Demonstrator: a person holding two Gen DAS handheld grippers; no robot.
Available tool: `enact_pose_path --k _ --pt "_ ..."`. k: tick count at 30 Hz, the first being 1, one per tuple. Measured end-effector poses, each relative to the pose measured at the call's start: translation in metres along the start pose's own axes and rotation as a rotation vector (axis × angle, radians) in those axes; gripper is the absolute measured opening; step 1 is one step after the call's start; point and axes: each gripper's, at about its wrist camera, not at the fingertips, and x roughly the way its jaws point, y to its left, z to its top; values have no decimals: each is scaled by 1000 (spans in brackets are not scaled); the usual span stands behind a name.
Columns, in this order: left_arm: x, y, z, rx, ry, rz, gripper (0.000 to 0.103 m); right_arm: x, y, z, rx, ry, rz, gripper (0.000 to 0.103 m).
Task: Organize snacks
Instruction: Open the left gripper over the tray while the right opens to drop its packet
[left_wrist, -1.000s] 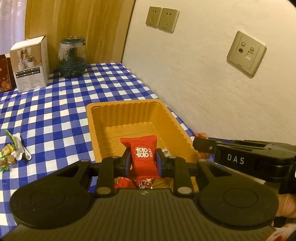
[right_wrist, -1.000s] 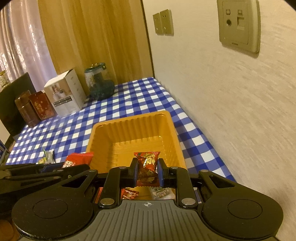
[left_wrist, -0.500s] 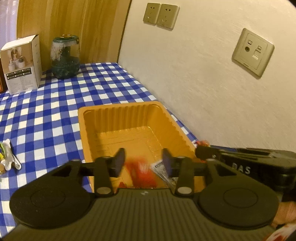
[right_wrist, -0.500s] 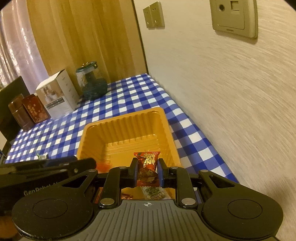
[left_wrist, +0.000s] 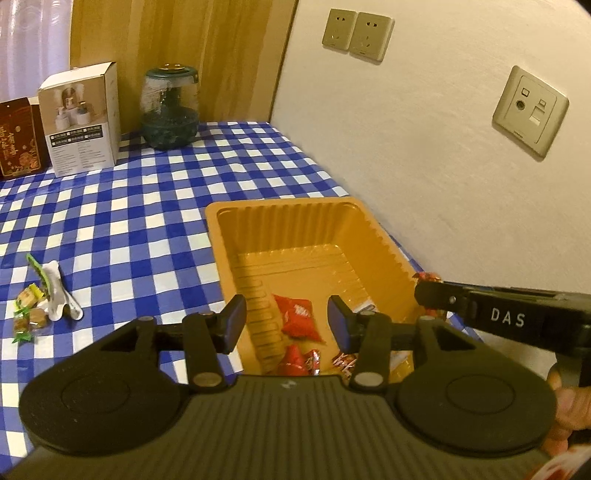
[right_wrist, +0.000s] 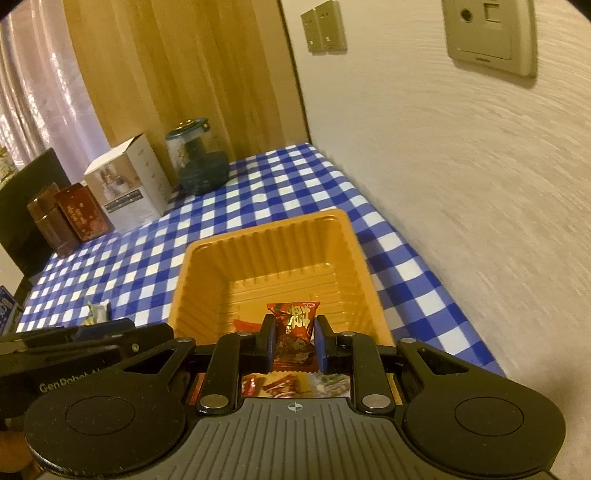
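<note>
Your left gripper (left_wrist: 284, 325) gapes empty above the ribbed orange plastic tray (left_wrist: 384, 254); your right gripper (right_wrist: 294, 341) pinches a dark red foil snack packet (right_wrist: 293, 321); release it over the tray next.

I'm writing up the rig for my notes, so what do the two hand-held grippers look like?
Both look alike: matte black plastic, a ribbed grey-black body with a small crosshair mark, two round discs at the sides, and silver rivets on the finger links. The left hand-held gripper has blue pads on its fingers. So does the right hand-held gripper, whose side reads "DAS" in white.
</note>
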Motion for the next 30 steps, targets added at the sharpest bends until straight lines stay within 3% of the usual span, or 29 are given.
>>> enact_pose_path --k 21,23,25,30 --pt "-9 15 -5 -34 -6 12 45 15 13 10 7 -8 58 22" --pt "-10 18 -5 -38 -6 16 45 16 11 10 23 -14 54 30" --pt "-12 22 -7 -45 -6 18 45 14 6 10 62 -24 65 57" --pt "-20 27 -11 -61 -8 25 45 7 1 10 102 -33 50 59"
